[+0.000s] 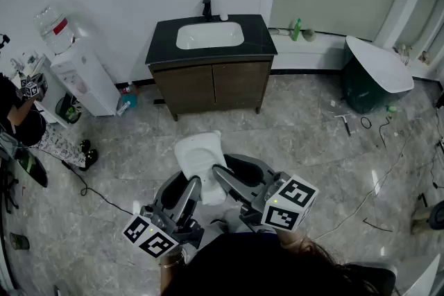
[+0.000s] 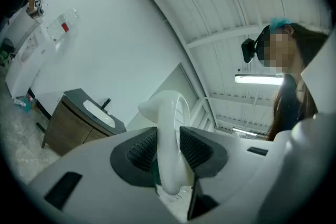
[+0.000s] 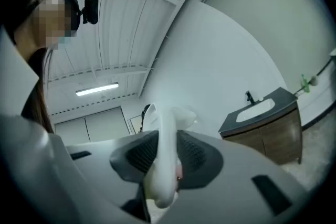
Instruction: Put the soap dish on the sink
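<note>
Being clamped at its rim by the left gripper (image 1: 192,184) and the right gripper (image 1: 220,172) — each pair of jaws closed on it — the white soap dish (image 1: 199,154) is held over the floor (image 1: 312,142), well apart from the sink (image 1: 209,35).

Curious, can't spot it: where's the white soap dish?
Head view, low centre: the white soap dish is gripped by the left gripper and right gripper, short of the black-topped sink.
</note>
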Demonstrator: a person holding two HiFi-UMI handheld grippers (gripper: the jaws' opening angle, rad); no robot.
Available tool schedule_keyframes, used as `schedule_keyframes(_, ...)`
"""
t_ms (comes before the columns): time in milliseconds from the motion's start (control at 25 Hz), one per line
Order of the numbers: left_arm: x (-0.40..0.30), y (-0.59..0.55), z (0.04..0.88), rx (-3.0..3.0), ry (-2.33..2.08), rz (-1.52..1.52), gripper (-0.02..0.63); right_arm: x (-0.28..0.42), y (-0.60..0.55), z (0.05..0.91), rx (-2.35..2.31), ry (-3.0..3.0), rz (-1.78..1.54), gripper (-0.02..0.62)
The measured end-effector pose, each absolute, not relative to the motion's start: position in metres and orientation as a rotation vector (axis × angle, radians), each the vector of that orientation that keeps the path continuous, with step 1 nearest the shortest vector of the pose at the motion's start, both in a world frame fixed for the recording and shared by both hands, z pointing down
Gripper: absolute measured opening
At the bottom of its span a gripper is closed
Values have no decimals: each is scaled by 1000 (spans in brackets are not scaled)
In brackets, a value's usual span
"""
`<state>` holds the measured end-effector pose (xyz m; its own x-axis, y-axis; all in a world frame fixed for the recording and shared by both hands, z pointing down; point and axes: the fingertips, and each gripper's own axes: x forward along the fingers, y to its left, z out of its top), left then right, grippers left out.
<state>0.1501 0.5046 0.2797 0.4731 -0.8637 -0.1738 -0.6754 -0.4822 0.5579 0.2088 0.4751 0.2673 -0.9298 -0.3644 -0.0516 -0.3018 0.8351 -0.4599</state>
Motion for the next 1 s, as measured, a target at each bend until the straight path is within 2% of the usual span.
schedule_keyframes(560,157,486,287,2285,-1252,-593,117,218,462,271,-578,2887,-654,123)
schedule_keyframes(1000,161,430,301,2240,-1322,-576,118,220,403,284,-521,2930,-643,123)
